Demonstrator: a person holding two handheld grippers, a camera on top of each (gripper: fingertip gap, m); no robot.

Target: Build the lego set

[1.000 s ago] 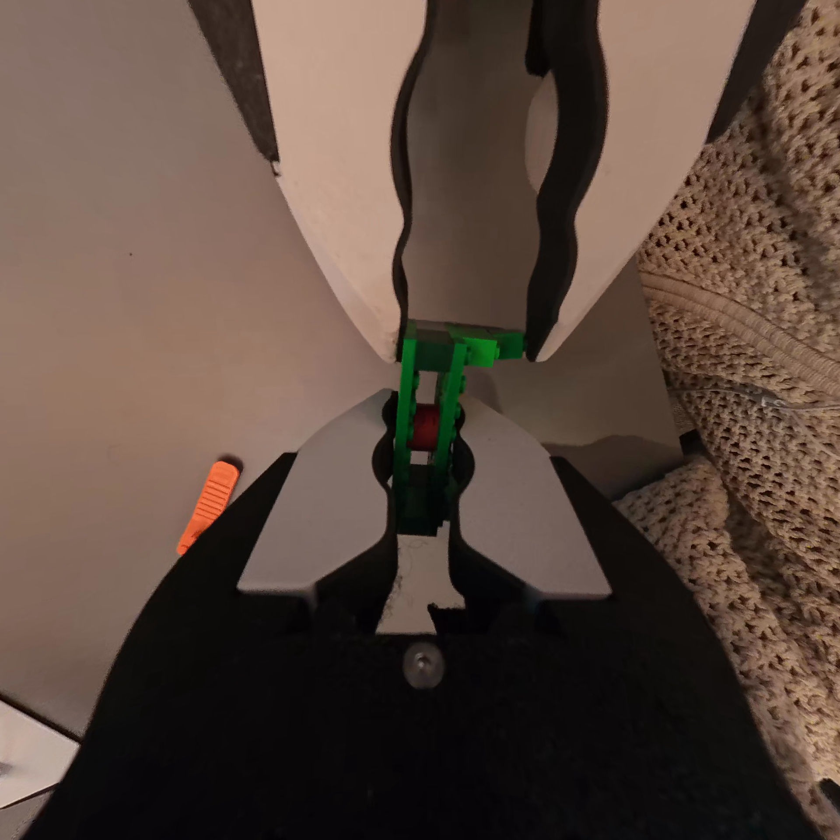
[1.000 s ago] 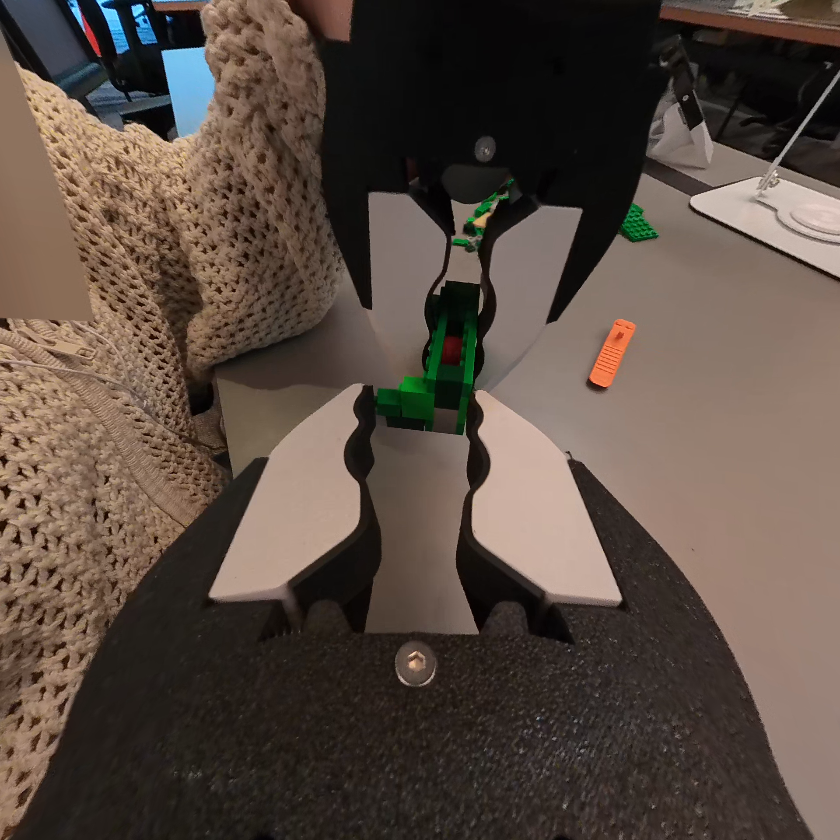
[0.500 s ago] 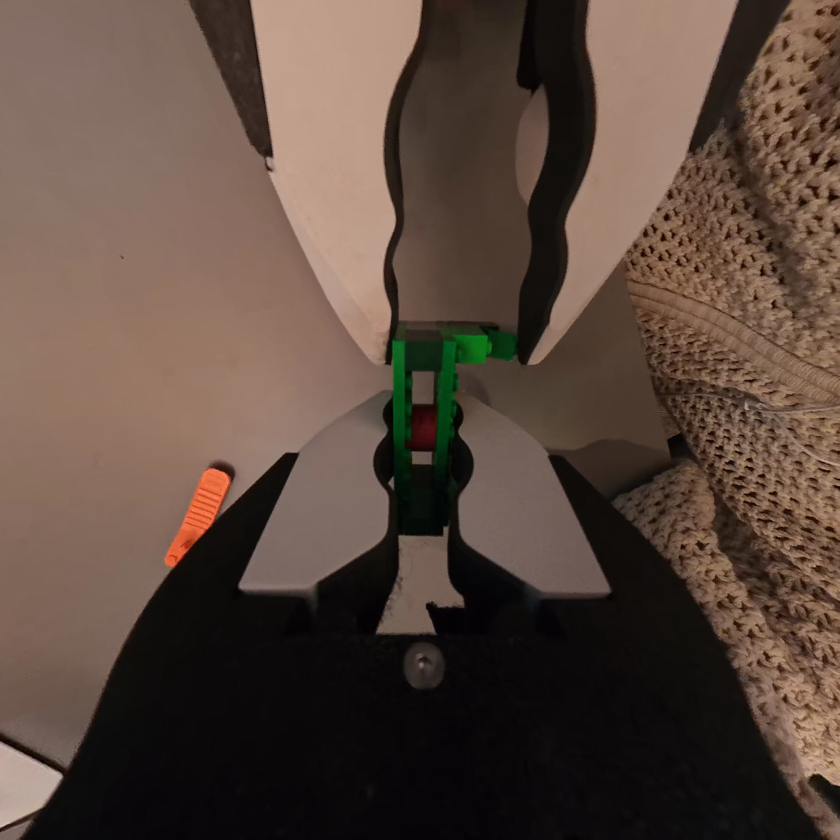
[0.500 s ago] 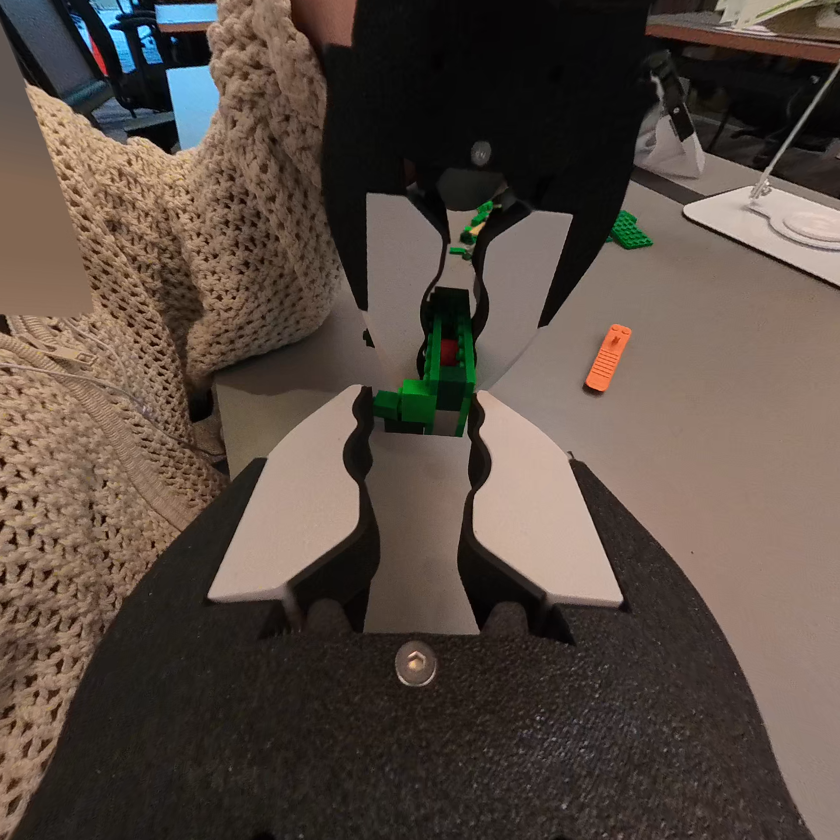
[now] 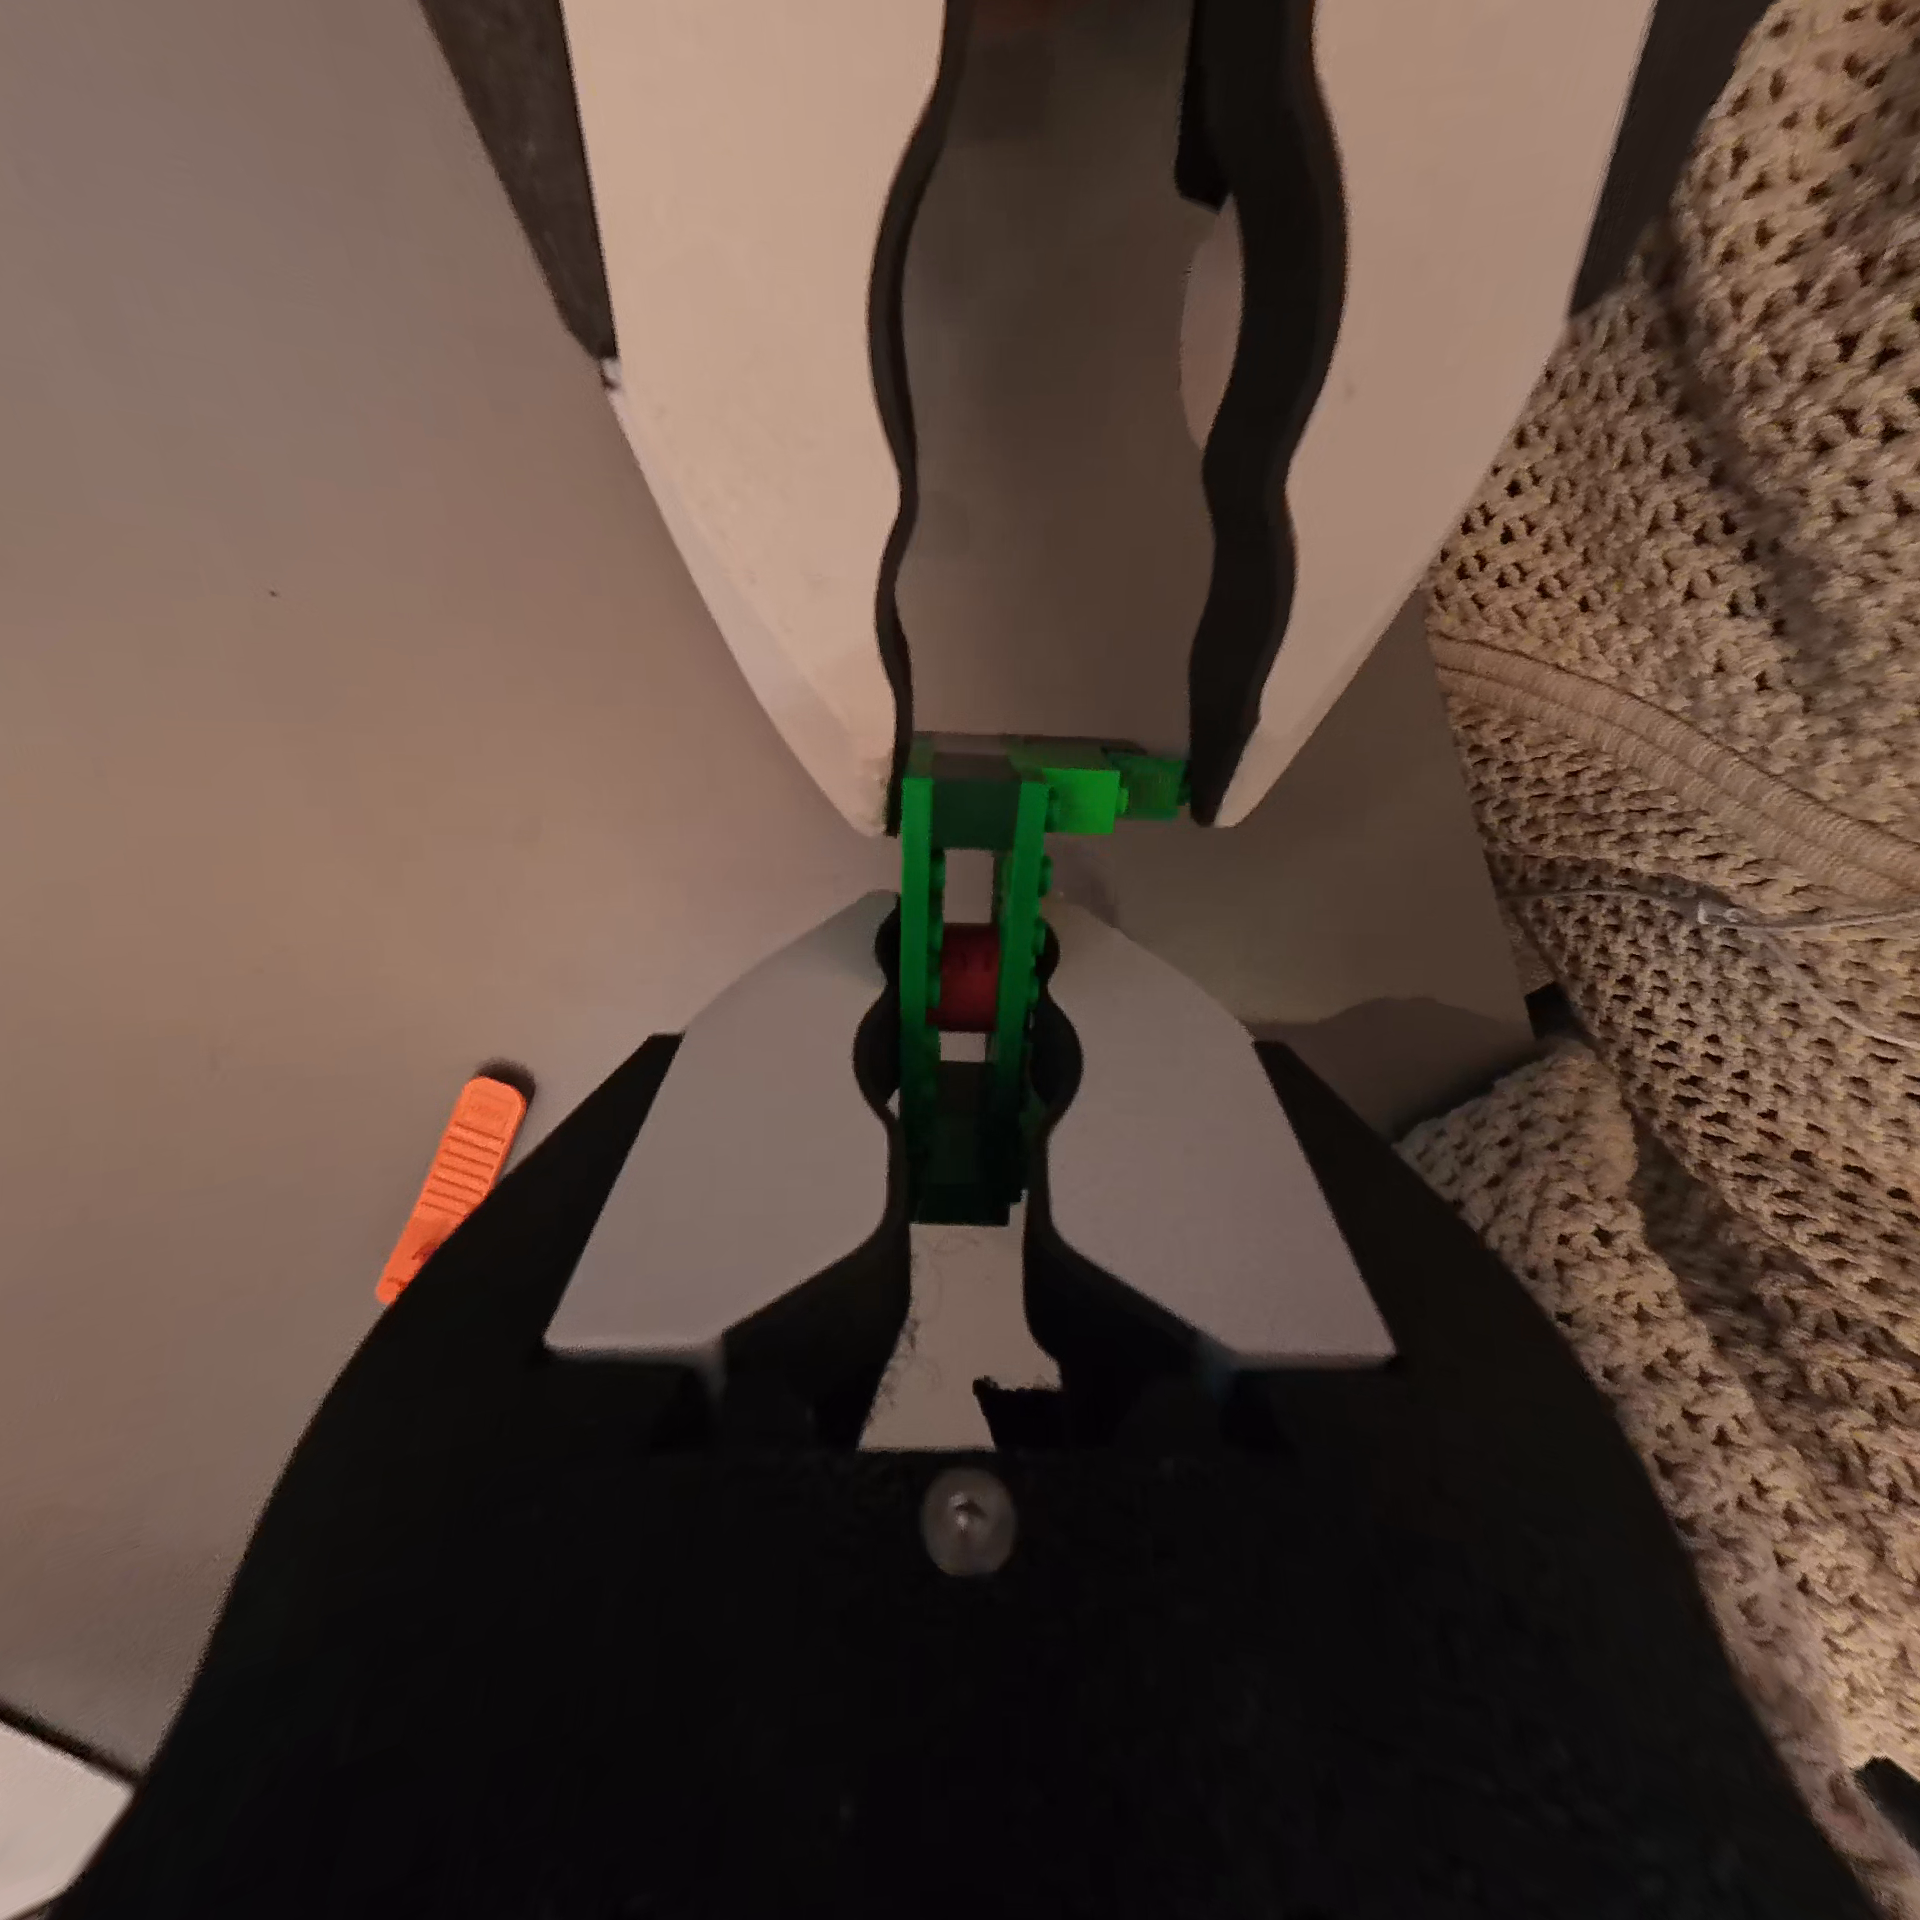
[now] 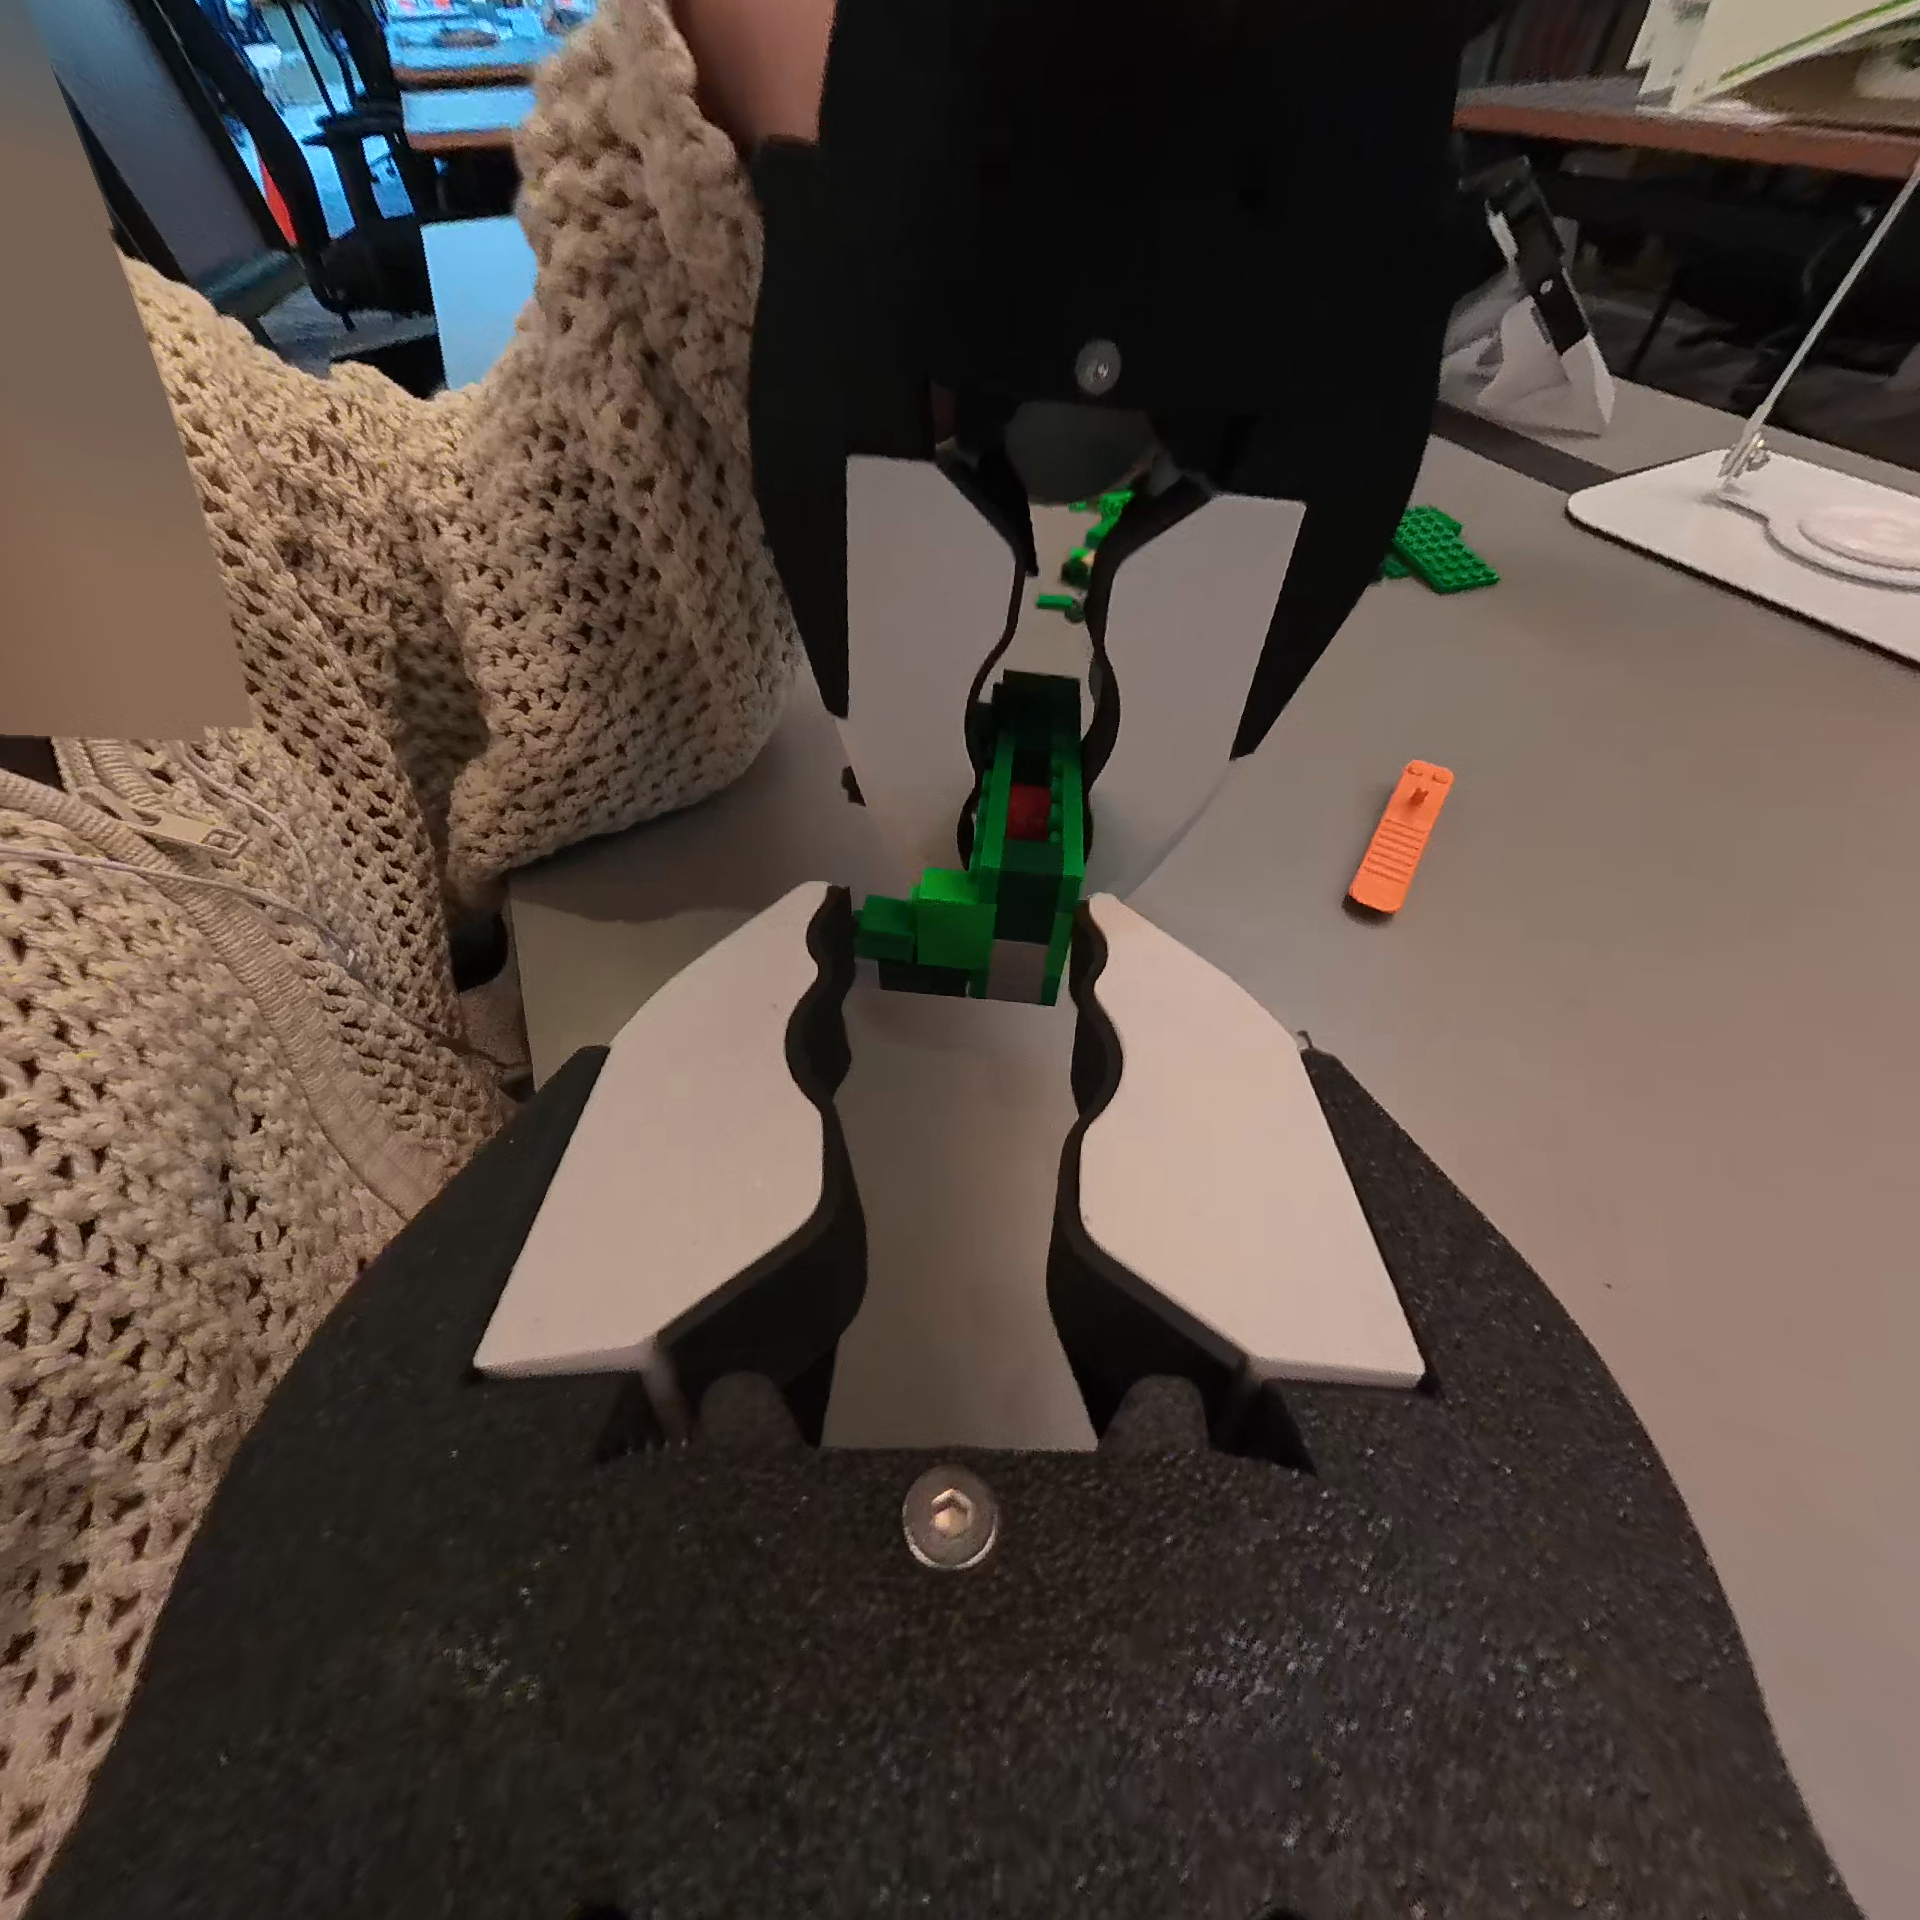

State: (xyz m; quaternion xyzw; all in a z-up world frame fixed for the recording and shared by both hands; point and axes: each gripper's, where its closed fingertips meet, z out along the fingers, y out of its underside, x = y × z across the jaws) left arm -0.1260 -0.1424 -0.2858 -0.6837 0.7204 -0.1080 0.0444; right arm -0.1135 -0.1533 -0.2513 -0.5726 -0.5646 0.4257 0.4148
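A narrow green lego build (image 5: pixel 925 935) with a red piece (image 5: pixel 971 977) inside hangs between both grippers above the grey table (image 5: pixel 312 623). My left gripper (image 5: pixel 971 935) is shut on its lower part. My right gripper (image 5: pixel 1044 800) faces it from above and is shut on the top end, its pads spanning a bright green side brick (image 5: pixel 1086 800). In the right wrist view my right gripper (image 6: pixel 961 935) clamps the near end of the build (image 6: pixel 1023 914) and the side brick (image 6: pixel 951 904). The left gripper (image 6: pixel 1023 831) holds the far part around the red piece (image 6: pixel 1029 805).
An orange brick separator (image 6: pixel 1397 852) lies on the table, also in the left wrist view (image 5: pixel 457 1174). Green plates (image 6: pixel 1439 545) and small loose pieces (image 6: pixel 1081 561) lie farther back. A white stand base (image 6: pixel 1714 540) is at the far right. A person's knit sleeve (image 6: pixel 312 935) is close. The tips of both grippers are at nearly the same place. Both grippers' tips are roughly 15 centimetres from the orange brick separator (image 6: pixel 1397 852). The left camera catches it too, in the left wrist view (image 5: pixel 463 1166).
Both grippers stay shut on the build. The pair has shifted slightly, so the separator and background sit a little differently in both views.
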